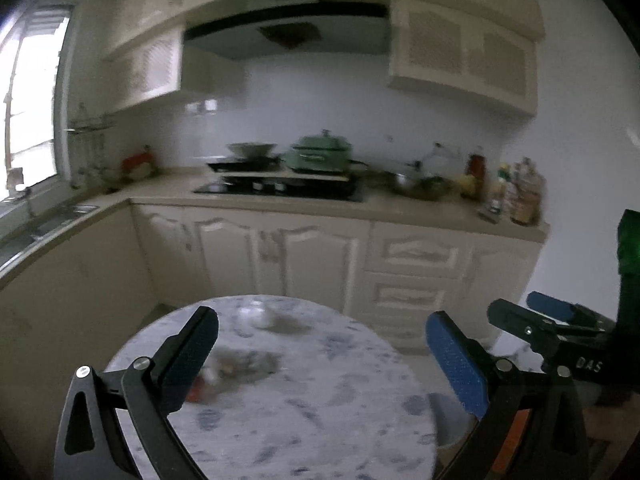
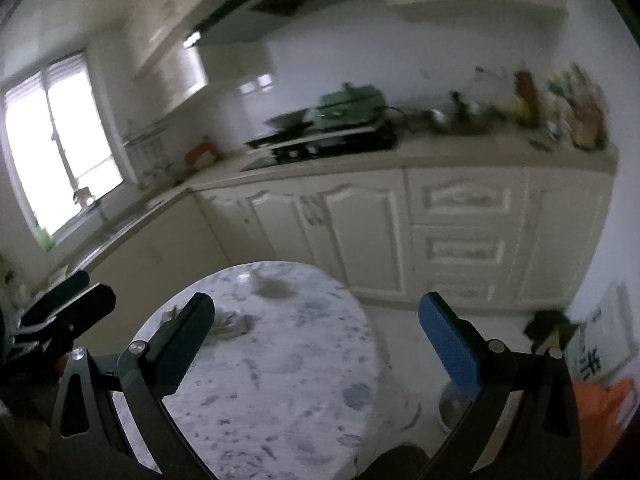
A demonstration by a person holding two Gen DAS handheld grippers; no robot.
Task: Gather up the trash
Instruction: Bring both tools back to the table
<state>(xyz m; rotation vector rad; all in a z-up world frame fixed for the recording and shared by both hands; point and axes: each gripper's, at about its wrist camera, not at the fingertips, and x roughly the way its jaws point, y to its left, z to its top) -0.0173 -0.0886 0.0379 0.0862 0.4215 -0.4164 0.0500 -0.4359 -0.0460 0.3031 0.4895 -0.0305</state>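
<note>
A round marble-patterned table (image 1: 304, 400) lies below both grippers. Blurred scraps of trash (image 1: 240, 364) lie on its left part, with a red bit at the left finger's edge, and a pale crumpled lump (image 1: 260, 318) lies near the far rim. My left gripper (image 1: 320, 360) is open above the table, nothing between its fingers. In the right wrist view the same table (image 2: 280, 380) shows the scraps (image 2: 232, 324) and the far lump (image 2: 272, 286). My right gripper (image 2: 316, 344) is open and empty too. Each gripper shows at the edge of the other's view.
Cream kitchen cabinets (image 1: 320, 252) stand behind the table, with a hob, a wok and a green pot (image 1: 320, 156) on the counter. Bottles (image 1: 516, 192) crowd the counter's right end. A pale bin (image 2: 456, 404) and an orange thing (image 2: 608, 420) sit on the floor to the right.
</note>
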